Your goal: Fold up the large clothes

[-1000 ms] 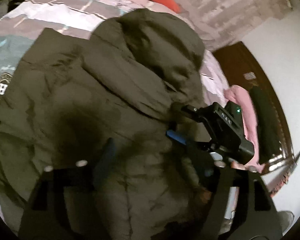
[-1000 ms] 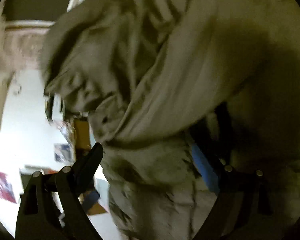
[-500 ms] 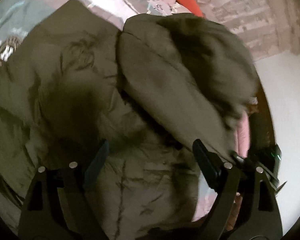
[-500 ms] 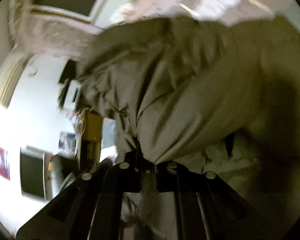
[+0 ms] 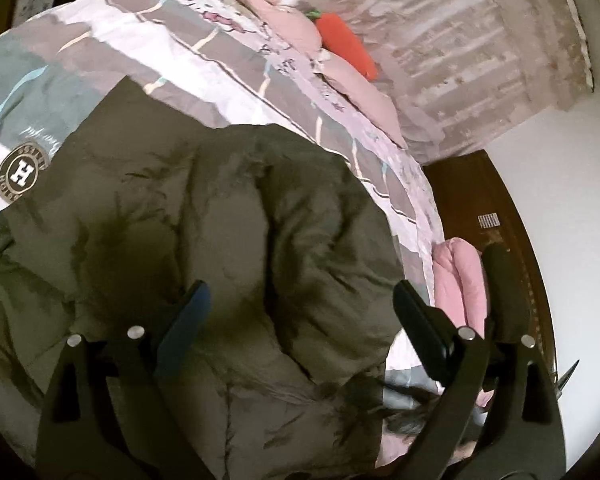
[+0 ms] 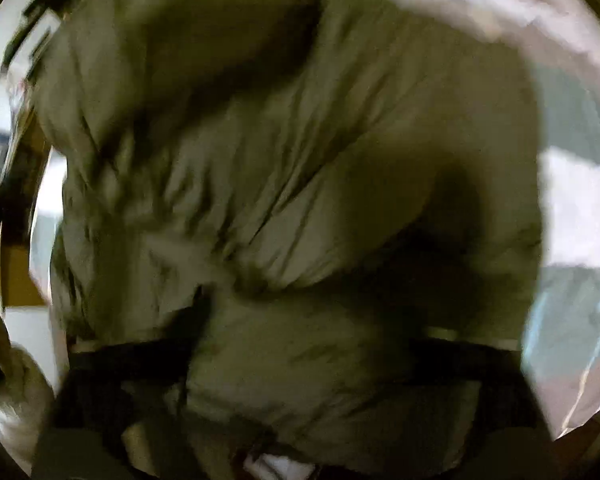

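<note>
Lying on the bed's patterned bedspread [image 5: 148, 36], the olive padded jacket [image 5: 228, 216] has one part folded over its middle. The left gripper [image 5: 300, 300] hovers above it, jaws opening, nothing pinched. The right gripper [image 6: 300, 344], blurred, seems to be opening over the jacket. An orange carrot toy [image 5: 346, 42] lies by the pink pillows [image 5: 288, 20].

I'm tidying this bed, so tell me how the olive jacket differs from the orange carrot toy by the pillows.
The jacket is a dull olive green; the carrot toy is bright orange with a green top. The jacket is far larger, covering much of the bedspread, while the carrot is a small thing near the head of the bed. The jacket lies puffy, creased and folded over itself; the carrot keeps a smooth tapered shape. Both are soft and rest on the bed.
</note>
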Available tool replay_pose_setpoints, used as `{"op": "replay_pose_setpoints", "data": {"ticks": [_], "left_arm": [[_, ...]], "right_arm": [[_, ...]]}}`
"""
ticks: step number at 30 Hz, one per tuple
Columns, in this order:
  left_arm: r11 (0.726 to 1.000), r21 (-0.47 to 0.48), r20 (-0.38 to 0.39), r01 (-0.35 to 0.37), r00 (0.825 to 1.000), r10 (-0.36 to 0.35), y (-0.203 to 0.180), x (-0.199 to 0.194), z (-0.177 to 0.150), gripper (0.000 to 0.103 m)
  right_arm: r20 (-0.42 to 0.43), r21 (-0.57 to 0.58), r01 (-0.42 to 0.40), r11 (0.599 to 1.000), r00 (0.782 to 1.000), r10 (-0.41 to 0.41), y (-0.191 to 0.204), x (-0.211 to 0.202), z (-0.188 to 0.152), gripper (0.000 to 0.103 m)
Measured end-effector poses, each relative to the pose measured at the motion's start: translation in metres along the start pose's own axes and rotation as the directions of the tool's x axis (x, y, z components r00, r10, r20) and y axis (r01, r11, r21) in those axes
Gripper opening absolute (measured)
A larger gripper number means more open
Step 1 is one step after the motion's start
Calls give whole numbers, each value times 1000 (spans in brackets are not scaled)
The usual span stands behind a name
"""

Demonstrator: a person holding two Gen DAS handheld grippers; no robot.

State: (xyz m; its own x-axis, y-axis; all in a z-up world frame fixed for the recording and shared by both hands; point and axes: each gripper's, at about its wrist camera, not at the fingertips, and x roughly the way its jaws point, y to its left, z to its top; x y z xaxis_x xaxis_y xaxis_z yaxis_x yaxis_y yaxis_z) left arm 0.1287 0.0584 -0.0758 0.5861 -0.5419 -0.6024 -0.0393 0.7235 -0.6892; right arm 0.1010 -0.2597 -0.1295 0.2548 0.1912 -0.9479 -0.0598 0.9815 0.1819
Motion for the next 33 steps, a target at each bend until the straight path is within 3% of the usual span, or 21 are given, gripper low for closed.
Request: {"op": "replay_pose_setpoints", "data": {"ticks": [2, 3, 4, 5, 6, 9, 10, 12, 14, 15, 18, 23, 25, 28, 33], "left_arm": [[999, 36, 5, -1, 1000, 1, -14, 4, 2, 94], [998, 58, 12, -10, 1000, 9, -21, 6, 3, 94], [997, 80, 17, -18, 1000, 17, -27, 8, 3, 94], [991, 129, 17, -36, 999, 34, -38, 15, 4, 94], [981, 182, 6, -69, 998, 69, -50, 24, 4, 94], [918, 331, -28, -219, 970, 242, -70, 66, -5, 92], [879, 388, -38, -277, 948, 315, -71, 86, -13, 91], [835, 436, -58, -335, 916, 398, -60, 111, -23, 82], [833, 405, -90, -377, 890, 446, -33, 126, -27, 82], [844, 366, -104, -391, 884, 455, -19, 129, -26, 82], [866, 278, -120, -416, 879, 461, 11, 135, -16, 82], [786, 356, -45, -505, 831, 554, 7, 146, -8, 82], [790, 344, -51, -507, 831, 555, 6, 144, -6, 82], [830, 323, -30, -455, 872, 489, -2, 110, -14, 82], [821, 389, 25, -417, 896, 443, -16, 70, -45, 87]], "right_arm": [[129, 102, 33, 994, 991, -46, -22, -34, 8, 96], [209, 169, 12, 986, 977, -48, -34, -51, 9, 85], [300, 211, -61, 976, 954, -5, -45, -71, 9, 76], [331, 208, -116, 971, 943, 42, -50, -78, 12, 62], [352, 191, -171, 967, 931, 96, -49, -83, 15, 54], [311, 137, -242, 961, 931, 190, -26, -63, 25, 46], [288, 122, -260, 958, 933, 217, -13, -50, 27, 46], [223, 94, -286, 954, 940, 259, 6, -22, 33, 46], [161, 61, -261, 963, 955, 249, 22, 7, 40, 46], [132, 50, -219, 974, 968, 211, 28, 27, 46, 46], [106, 67, -166, 984, 982, 158, 34, 64, 52, 46], [156, 116, -131, 985, 981, 112, 36, 78, 66, 46], [143, 131, -130, 983, 983, 111, 41, 76, 67, 47], [104, 158, -122, 980, 989, 106, 42, 60, 67, 47], [70, 80, 25, 996, 997, -30, 46, 25, 47, 51]]}}
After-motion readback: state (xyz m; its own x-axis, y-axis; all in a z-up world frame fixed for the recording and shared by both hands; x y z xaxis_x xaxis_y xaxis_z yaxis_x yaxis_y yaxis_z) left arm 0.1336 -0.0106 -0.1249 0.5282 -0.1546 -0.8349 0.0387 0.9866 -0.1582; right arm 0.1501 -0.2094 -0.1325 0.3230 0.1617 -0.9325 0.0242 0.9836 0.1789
